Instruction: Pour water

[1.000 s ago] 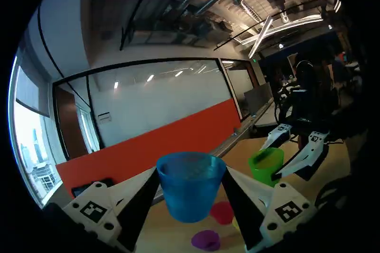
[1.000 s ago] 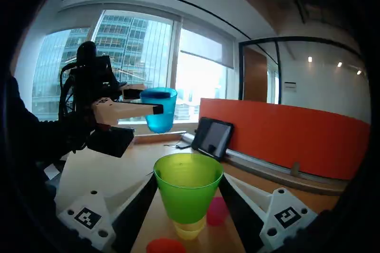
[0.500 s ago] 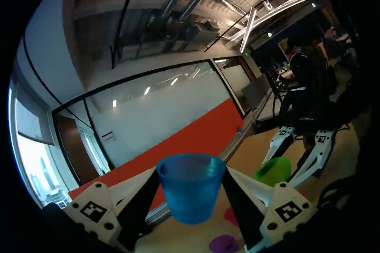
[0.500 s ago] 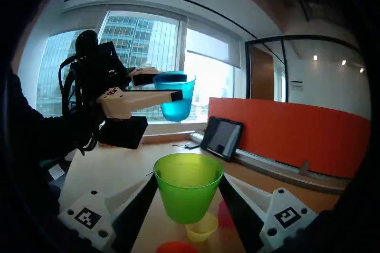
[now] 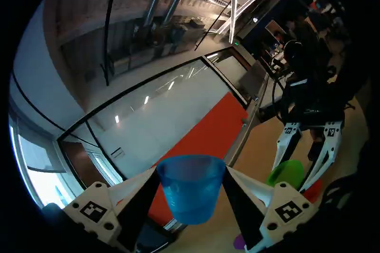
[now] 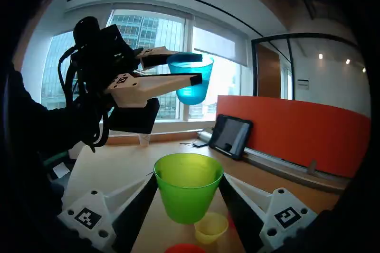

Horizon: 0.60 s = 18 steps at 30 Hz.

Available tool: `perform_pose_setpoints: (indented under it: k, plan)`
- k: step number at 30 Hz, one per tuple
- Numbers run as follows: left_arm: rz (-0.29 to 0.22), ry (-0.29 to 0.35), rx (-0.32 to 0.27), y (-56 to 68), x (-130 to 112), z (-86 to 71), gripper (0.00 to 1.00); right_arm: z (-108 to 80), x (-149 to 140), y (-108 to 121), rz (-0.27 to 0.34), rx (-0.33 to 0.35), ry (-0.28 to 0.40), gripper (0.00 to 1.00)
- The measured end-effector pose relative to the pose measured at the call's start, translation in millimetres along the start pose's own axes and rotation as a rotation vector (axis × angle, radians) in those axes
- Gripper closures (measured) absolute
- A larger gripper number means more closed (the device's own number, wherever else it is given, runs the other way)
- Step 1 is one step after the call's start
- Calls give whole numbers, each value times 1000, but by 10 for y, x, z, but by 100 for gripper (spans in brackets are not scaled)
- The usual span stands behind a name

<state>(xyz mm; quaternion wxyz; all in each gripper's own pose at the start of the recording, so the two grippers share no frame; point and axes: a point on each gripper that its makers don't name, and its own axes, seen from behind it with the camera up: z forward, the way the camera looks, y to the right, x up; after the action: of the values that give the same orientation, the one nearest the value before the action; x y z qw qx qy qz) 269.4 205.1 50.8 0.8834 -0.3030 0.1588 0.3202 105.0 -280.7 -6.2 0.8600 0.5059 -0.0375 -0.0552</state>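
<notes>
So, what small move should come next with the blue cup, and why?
Probably bring the blue cup closer, until its rim is over the mouth of the green cup. In the right gripper view it hangs high and farther off, nearly upright; a pour from here would likely miss.

Clamps a green cup (image 6: pixel 188 196) upright between both fingers of the right gripper (image 6: pixel 188 179), above a wooden table (image 6: pixel 109 167). Carries a blue cup (image 6: pixel 191 82) higher up, pinched from both sides in the left gripper (image 6: pixel 198 69), against a bright window (image 6: pixel 147 39). Has a small yellow cup (image 6: pixel 211 227) lower down on the table, beside a red object (image 6: pixel 183 248) cut off at the edge. Includes a dark tablet (image 6: pixel 230 136) propped before an orange partition (image 6: pixel 304 129).
</notes>
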Motion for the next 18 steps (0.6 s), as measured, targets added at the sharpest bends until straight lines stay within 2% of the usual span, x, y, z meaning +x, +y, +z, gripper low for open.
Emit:
perform_pose_setpoints:
  k: [15, 18]
  plan:
    - [229, -3, -14, 39, 143, 72, 13, 86, -15, -77, 5, 22, 2, 9]
    - [260, -2, -16, 50, 163, 87, 13, 95, -20, -78, 6, 23, 1, 9]
